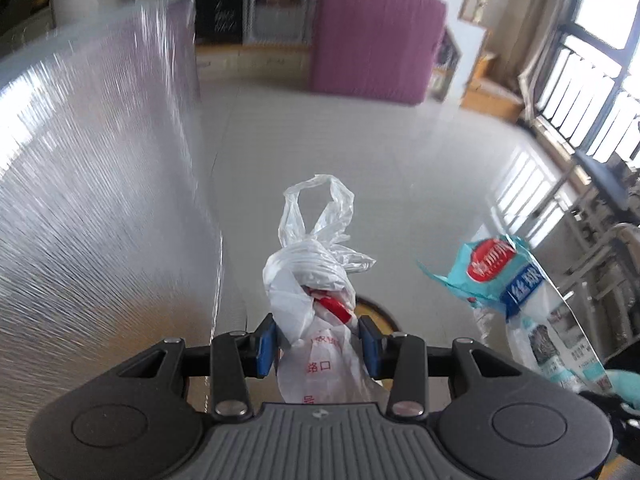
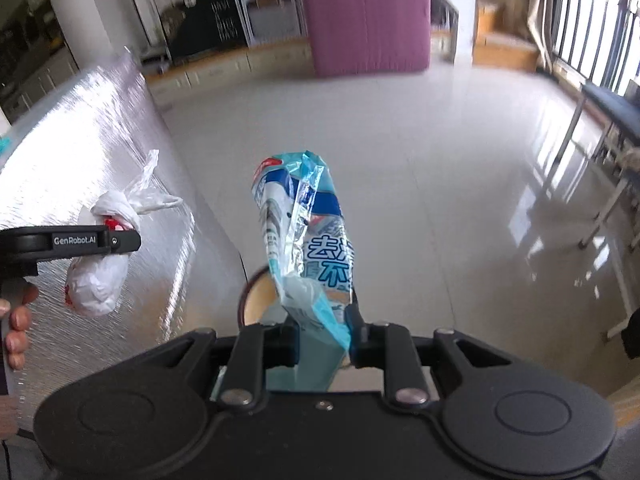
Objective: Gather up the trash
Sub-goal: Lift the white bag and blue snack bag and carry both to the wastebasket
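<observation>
Trash in both grippers, held up over the shiny floor.

The left gripper (image 1: 320,346) is clamped on a knotted white plastic bag (image 1: 310,280) with red print, and its blue pads (image 1: 266,344) press on the bag from both sides. The bag's loose handles stick up past the fingers. The right gripper (image 2: 322,340) is squeezed tight on a teal and blue plastic wrapper (image 2: 304,240) with white letters, which stands up from between its fingers. A silver, crinkly foil-covered surface (image 2: 100,140) sits on the left side, just beside the white bag. A round tan thing with a dark rim (image 2: 256,296) lies on the pale tiled floor (image 2: 440,160) below the wrapper. A big pink mattress (image 2: 366,16) leans far back in the room. Fingers of a hand (image 2: 18,320) hold the left gripper's handle.
</observation>
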The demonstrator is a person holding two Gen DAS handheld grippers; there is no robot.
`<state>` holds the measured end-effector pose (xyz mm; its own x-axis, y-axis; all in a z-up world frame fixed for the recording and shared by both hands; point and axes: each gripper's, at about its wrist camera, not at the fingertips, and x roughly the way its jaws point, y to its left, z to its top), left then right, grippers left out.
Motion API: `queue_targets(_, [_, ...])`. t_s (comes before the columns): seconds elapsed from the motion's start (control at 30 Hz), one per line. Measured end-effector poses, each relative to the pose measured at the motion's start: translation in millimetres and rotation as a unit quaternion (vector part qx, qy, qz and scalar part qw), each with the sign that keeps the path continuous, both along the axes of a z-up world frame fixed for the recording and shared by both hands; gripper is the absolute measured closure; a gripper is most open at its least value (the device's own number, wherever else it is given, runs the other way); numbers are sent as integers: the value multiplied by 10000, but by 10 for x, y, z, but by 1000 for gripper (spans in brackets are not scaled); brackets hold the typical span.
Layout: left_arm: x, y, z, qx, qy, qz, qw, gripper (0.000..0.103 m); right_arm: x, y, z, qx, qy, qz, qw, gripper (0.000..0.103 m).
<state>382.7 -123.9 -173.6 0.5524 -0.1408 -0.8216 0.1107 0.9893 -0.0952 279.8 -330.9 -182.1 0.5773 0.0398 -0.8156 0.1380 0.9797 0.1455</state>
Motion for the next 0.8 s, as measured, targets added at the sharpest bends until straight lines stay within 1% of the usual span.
queue_targets(0.13, [234, -49, -509, -22, 332, 137, 9994, 60, 262, -108, -428, 309, 578, -177, 9977, 80])
queue_targets(0.27, [418, -108, -933, 57, 508, 118, 9986, 60, 530, -137, -885, 583, 1129, -358, 9913, 80])
queue_targets(0.4, [572, -147, -1320, 122, 674, 47, 9976, 60, 743, -82, -1276, 559, 1580, -313, 9854, 80])
queue_targets(0.57, [829, -158, -1776, 179, 868, -35, 9961, 60, 1097, -64, -1661, 644, 2103, -246, 9752, 80])
queue_targets(0.63, [959, -197, -1926, 231, 906, -178, 9955, 60, 1231, -64, -1816, 728, 2327, -298, 9694, 80])
queue_targets(0.7, [1076, -261, -2084, 369, 901, -459, 9942, 60, 1378, -55, -1954, 737, 2559, -229, 9636, 80])
queue_targets(0.73, [1125, -294, -2163, 446, 904, -640, 9928, 60, 1417, -18, -2011, 678, 2642, -134, 9620, 79])
queue_targets(0.8, [1234, -371, -2347, 581, 964, -1097, 9876, 60, 1545, 53, -2093, 333, 2732, 250, 9610, 79])
